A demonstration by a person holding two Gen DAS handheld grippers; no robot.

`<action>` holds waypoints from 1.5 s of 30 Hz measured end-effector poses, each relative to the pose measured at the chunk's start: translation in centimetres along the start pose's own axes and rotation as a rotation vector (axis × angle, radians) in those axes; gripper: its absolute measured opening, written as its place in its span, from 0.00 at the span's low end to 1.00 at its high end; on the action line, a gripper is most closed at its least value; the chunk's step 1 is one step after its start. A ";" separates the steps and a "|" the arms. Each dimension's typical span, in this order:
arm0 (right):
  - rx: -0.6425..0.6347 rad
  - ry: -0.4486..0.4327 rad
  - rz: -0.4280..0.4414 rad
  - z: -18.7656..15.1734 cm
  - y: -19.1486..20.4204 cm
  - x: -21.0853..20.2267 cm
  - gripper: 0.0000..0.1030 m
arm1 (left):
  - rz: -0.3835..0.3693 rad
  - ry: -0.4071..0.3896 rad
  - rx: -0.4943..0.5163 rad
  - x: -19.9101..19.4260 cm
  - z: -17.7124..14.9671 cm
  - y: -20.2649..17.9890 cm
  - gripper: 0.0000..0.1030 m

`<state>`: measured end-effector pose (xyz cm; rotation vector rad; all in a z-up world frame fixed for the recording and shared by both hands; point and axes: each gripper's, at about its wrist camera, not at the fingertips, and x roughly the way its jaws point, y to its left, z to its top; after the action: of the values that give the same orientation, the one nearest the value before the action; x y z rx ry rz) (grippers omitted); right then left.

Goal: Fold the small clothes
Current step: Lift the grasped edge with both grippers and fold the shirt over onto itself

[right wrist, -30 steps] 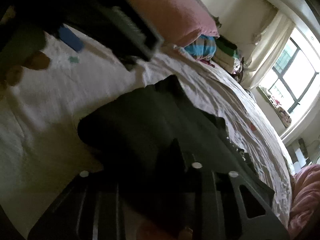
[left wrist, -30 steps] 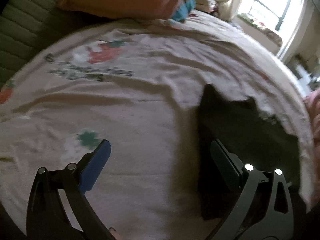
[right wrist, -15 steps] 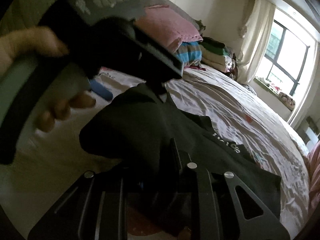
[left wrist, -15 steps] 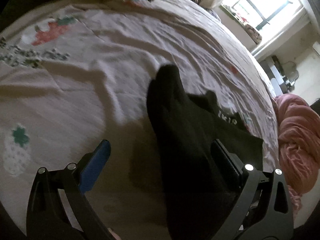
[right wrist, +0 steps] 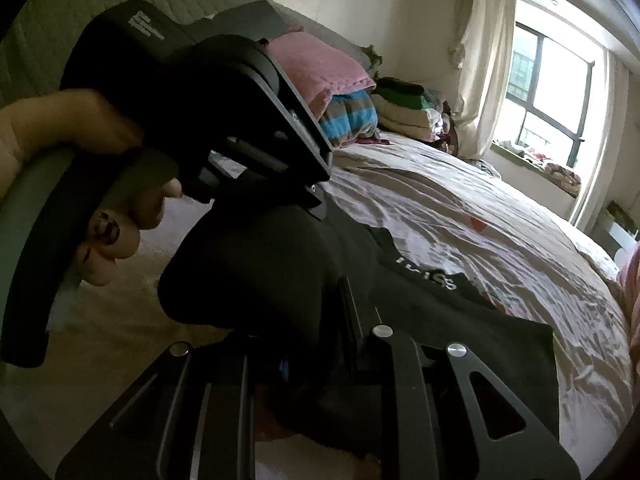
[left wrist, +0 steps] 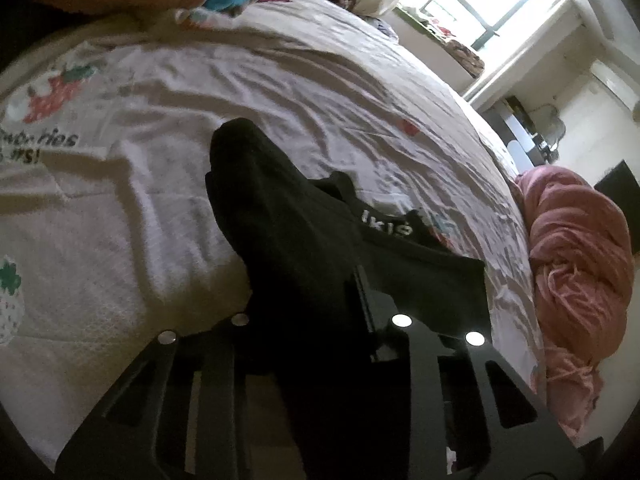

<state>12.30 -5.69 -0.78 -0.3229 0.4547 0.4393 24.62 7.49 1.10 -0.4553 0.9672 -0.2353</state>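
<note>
A small black garment [left wrist: 288, 232] with white lettering on its waistband lies partly on the bed and partly lifted. My left gripper [left wrist: 308, 320] is shut on its near edge, the cloth bunched between the jaws. In the right wrist view the same black garment [right wrist: 280, 272] is pinched in my right gripper [right wrist: 316, 328], also shut. The left gripper's body and the hand holding it [right wrist: 192, 120] sit just above the raised fold. The fingertips of both grippers are hidden by the cloth.
The bed has a pale sheet [left wrist: 240, 80] with a strawberry print. A pink blanket heap [left wrist: 576, 280] lies at the right edge. Pillows and folded clothes [right wrist: 352, 96] are stacked at the headboard. A window [right wrist: 552, 100] is at the far right.
My left gripper was open beside the garment and has closed on its edge. Both grippers have lifted the near edge of the garment up off the sheet.
</note>
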 end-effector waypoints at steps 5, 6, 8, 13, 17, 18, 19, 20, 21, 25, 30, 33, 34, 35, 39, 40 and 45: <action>0.042 -0.033 -0.020 -0.3 -0.8 -2.0 0.17 | 0.004 -0.025 0.064 -1.1 -0.2 -2.8 0.19; 0.051 -0.038 -0.024 -0.3 -1.1 -2.3 0.17 | 0.000 -0.030 0.077 -1.4 -0.2 -3.5 0.19; 0.073 -0.053 -0.036 -0.4 -1.8 -3.2 0.17 | -0.005 -0.035 0.097 -1.6 -0.3 -4.6 0.19; 0.123 -0.073 -0.060 -0.6 -3.4 -4.6 0.17 | -0.012 -0.043 0.145 -2.2 -0.5 -7.2 0.19; 0.153 -0.079 -0.083 -1.0 -4.5 -5.7 0.17 | -0.019 -0.046 0.175 -2.3 -1.0 -9.1 0.19; 0.159 -0.081 -0.089 -1.2 -4.8 -6.0 0.17 | -0.020 -0.043 0.182 -2.3 -1.1 -9.5 0.19; 0.167 -0.082 -0.093 -1.3 -5.1 -6.3 0.17 | -0.021 -0.042 0.186 -2.2 -1.1 -9.9 0.19; 0.174 -0.082 -0.097 -1.4 -5.5 -6.4 0.17 | -0.021 -0.038 0.192 -2.1 -1.2 -10.3 0.19; 0.181 -0.082 -0.101 -1.5 -5.7 -6.6 0.17 | -0.019 -0.035 0.200 -1.9 -1.2 -10.8 0.19; 0.222 -0.069 -0.102 -2.3 -7.2 -7.0 0.17 | -0.014 -0.022 0.230 -1.3 -1.7 -12.2 0.19; 0.274 -0.049 -0.106 -3.3 -8.7 -7.2 0.17 | -0.014 0.005 0.249 -0.1 -2.3 -13.7 0.19; 0.308 -0.038 -0.102 -4.0 -9.6 -7.4 0.17 | -0.008 0.018 0.270 0.6 -2.8 -14.8 0.19; 0.319 -0.035 -0.100 -4.3 -10.2 -7.3 0.17 | -0.008 0.024 0.276 0.9 -3.0 -15.2 0.19; 0.334 -0.032 -0.096 -4.6 -10.6 -7.4 0.17 | -0.007 0.029 0.281 1.0 -3.1 -15.5 0.19; 0.395 -0.012 -0.079 -5.8 -11.9 -7.4 0.17 | 0.002 0.055 0.302 2.2 -3.7 -16.6 0.19; 0.408 -0.007 -0.076 -6.0 -12.0 -7.4 0.17 | 0.002 0.063 0.303 2.5 -3.8 -16.8 0.19; 0.502 0.020 -0.041 -7.6 -13.7 -7.2 0.17 | 0.014 0.097 0.317 4.1 -4.5 -17.9 0.20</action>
<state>10.27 -22.78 -0.99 0.1489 0.5595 0.2697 23.29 -11.08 4.33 -0.1480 1.0059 -0.3943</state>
